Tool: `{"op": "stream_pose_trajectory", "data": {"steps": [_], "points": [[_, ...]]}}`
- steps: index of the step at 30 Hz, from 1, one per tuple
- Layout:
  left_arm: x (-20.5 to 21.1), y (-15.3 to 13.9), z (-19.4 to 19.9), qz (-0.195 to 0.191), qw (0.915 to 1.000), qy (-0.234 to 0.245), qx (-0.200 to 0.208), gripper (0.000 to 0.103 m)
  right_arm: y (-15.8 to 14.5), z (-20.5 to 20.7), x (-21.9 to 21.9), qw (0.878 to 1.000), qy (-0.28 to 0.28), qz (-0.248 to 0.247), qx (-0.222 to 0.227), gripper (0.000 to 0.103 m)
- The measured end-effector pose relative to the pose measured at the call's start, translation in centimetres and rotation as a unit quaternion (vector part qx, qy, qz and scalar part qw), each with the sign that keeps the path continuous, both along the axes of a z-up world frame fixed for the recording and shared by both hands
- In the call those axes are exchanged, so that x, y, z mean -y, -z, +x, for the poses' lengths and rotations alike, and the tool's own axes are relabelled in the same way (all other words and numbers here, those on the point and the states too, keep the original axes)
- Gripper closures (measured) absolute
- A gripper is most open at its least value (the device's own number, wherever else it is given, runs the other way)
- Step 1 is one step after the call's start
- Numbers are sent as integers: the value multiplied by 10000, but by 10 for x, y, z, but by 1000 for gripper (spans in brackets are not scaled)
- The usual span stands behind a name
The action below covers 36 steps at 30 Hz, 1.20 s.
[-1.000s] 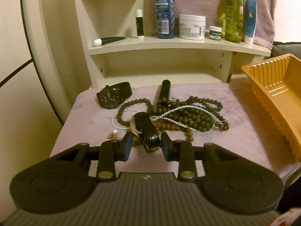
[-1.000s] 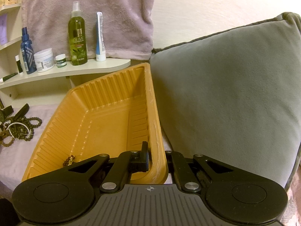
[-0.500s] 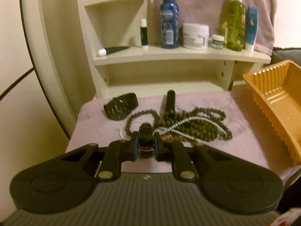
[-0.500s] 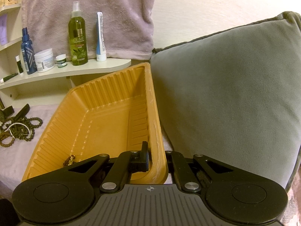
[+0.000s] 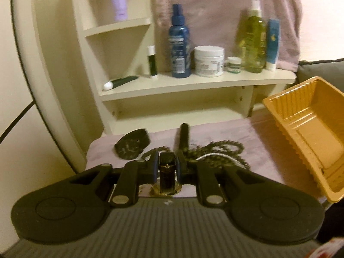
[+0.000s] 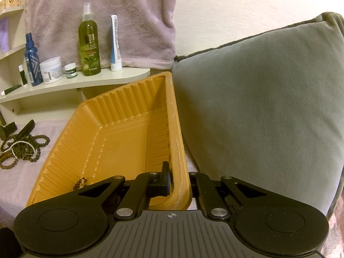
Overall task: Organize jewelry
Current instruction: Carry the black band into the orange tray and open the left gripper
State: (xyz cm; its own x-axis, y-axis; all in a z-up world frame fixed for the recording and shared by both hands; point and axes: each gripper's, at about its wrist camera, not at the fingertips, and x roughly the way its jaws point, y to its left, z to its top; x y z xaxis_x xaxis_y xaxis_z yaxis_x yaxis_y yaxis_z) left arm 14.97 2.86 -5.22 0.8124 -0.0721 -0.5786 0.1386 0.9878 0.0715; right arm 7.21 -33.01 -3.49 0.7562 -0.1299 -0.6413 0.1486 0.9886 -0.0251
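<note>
My left gripper [image 5: 167,166] is shut on a black-strapped watch with a gold case [image 5: 167,176] and holds it above the lilac cloth. Behind it lie a tangle of dark bead necklaces with a pearl strand [image 5: 215,152] and a second black watch [image 5: 132,145]. The orange plastic tray [image 5: 301,129] stands tilted at the right. My right gripper [image 6: 179,180] is shut on the tray's near right rim [image 6: 178,150]. A small beaded piece [image 6: 80,183] lies in the tray's bottom. The bead tangle also shows in the right wrist view [image 6: 21,148].
A cream shelf [image 5: 193,81] behind the cloth carries bottles, jars and tubes. A grey cushion [image 6: 258,107] stands right against the tray. A lilac towel [image 6: 96,17] hangs on the wall.
My left gripper closed on the gold-cased watch and lifted it up off the bead pile, pulling back. The right gripper kept its hold on the tray rim and stayed put.
</note>
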Motion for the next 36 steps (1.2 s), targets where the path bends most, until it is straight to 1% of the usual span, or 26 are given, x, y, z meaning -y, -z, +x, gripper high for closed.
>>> {"op": "stream_pose_trajectory", "data": {"steps": [6,11,16,20,24,27,30,36], "points": [[28,-11,-4,-110,9991,406,30,89,0,0,-1,10000,0,13,11,99],[60,-23,-8,-284,9961,836,78,89,0,-1,-1,10000,6,44,24,99],[98,-35,-11,-583,9887,1374,119,89,-2,-2,-1,10000,-1,56,51,99],[128,-41,-16,-735,9812,1782,136,89,-2,-3,-2,9999,5,82,65,99],[156,-39,-22,-806,9726,2179,59,89,-2,-4,-1,9999,10,101,67,99],[170,-32,-26,-808,9681,2373,-52,89,-2,-4,-1,9999,16,123,60,99],[179,-24,-29,-782,9653,2486,-175,89,-2,-4,0,9999,16,137,58,99],[187,-12,-34,-765,9632,2554,-344,89,-1,-4,1,9999,19,153,50,99]]}}
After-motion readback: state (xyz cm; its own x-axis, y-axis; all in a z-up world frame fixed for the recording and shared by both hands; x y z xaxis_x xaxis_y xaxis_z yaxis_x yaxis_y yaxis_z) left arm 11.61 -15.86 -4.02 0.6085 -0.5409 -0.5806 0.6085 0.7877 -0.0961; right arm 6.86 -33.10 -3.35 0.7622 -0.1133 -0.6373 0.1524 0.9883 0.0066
